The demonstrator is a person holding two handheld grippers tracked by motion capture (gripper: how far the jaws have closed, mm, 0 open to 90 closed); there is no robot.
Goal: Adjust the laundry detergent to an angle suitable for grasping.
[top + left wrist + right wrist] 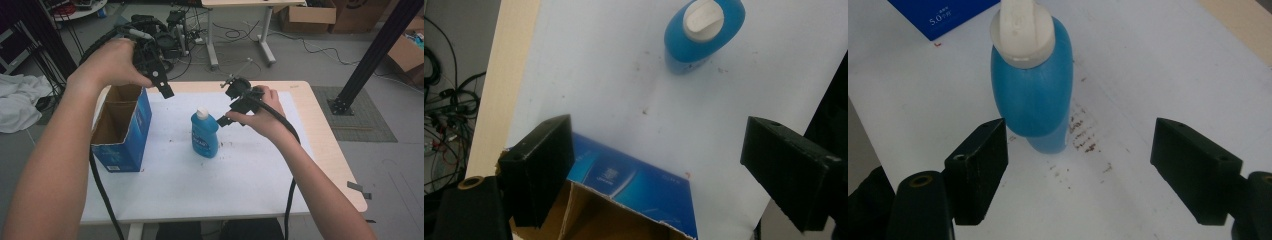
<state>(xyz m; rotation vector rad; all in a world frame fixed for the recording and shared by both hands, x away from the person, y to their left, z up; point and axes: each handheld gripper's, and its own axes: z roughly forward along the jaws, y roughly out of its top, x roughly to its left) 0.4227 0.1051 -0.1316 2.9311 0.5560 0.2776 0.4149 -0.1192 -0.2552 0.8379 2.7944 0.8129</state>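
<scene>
1. Blue bottle (pixel 204 135) with white cap (pixel 202 113), upright on white table cover (pixel 235 170), just below and ahead of right gripper (pixel 226 119); in right gripper view bottle (pixel 1032 90) ahead of the spread jaws, nearer the left one, not touched.
2. Right gripper released, jaws wide apart, nothing between them; held in right hand (pixel 262 112) above table, beside bottle's cap side.
3. Left gripper (pixel 165 89) released too, jaws wide, empty; held in left hand (pixel 112 62), above the box's far right corner.
4. Open blue cardboard box (pixel 122 127), directly under left gripper; brown inside, top flaps open. In left gripper view box (pixel 634 200) below the jaws, bottle (pixel 704 32) farther ahead, apart from box.
5. Small dark specks on cover (pixel 1088 137) by bottle base.
6. Wooden table edge (pixel 330 135) beyond right gripper; cables and cartons on floor (pixel 310 50) behind.
</scene>
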